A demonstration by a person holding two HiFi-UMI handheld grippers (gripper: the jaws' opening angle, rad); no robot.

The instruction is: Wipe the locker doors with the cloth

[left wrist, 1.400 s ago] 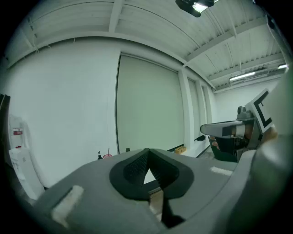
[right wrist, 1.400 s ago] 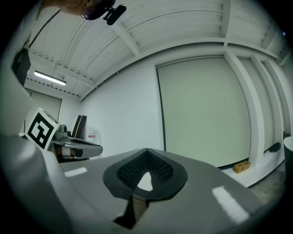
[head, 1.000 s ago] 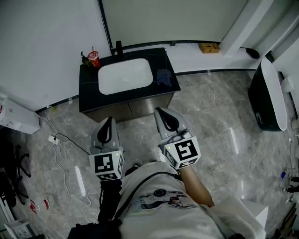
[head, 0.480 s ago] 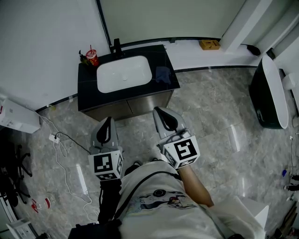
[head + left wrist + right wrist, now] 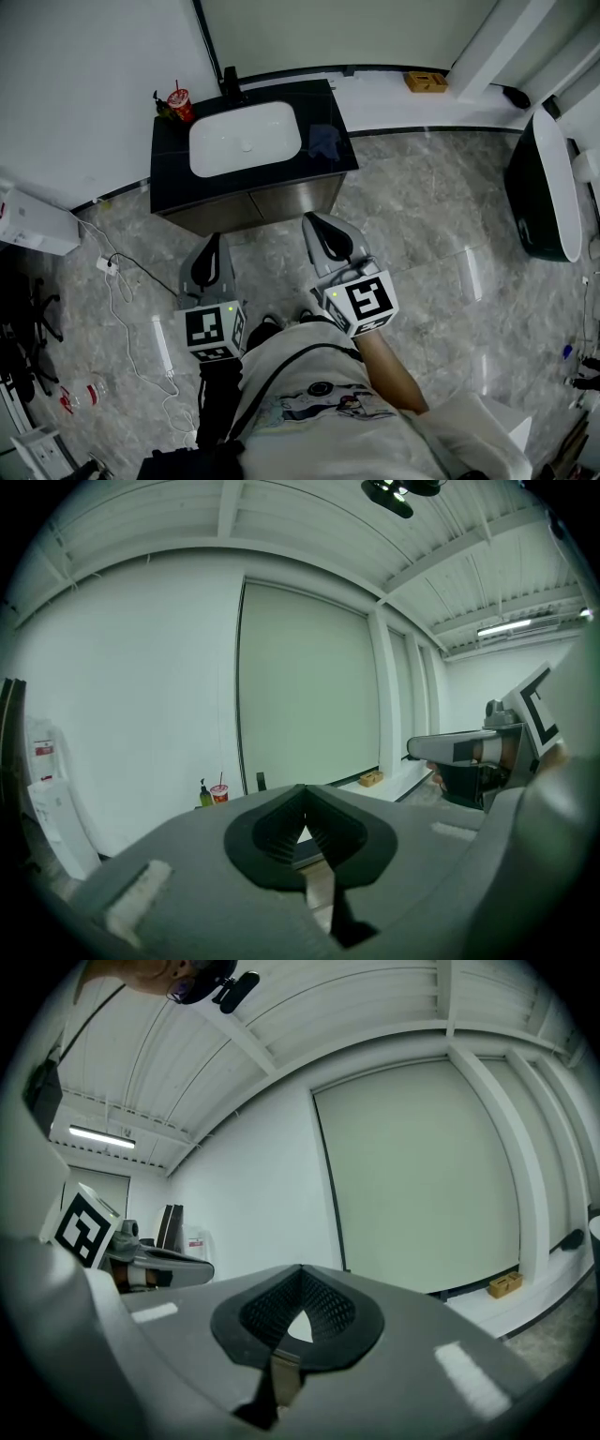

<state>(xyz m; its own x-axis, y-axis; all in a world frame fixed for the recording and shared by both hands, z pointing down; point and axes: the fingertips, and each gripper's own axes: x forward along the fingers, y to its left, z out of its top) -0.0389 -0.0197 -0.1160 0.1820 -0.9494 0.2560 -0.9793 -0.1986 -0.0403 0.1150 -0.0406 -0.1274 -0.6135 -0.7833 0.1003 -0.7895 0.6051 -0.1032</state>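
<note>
Vanity (image 5: 174,165) shifted up-frame. Cloth (image 5: 324,141) on vanity: head view only. Left hand-held gripper (image 5: 213,249), right hand-held gripper (image 5: 322,232) clenched, empty.

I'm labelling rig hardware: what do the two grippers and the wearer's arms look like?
Both the left gripper and right gripper are grey shells with black-lined jaws, each carrying a white cube with black square markers. The person wears a white printed T-shirt.

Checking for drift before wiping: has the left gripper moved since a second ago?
Yes, slightly: the left gripper has drawn back from the black sink cabinet, toward the person.
</note>
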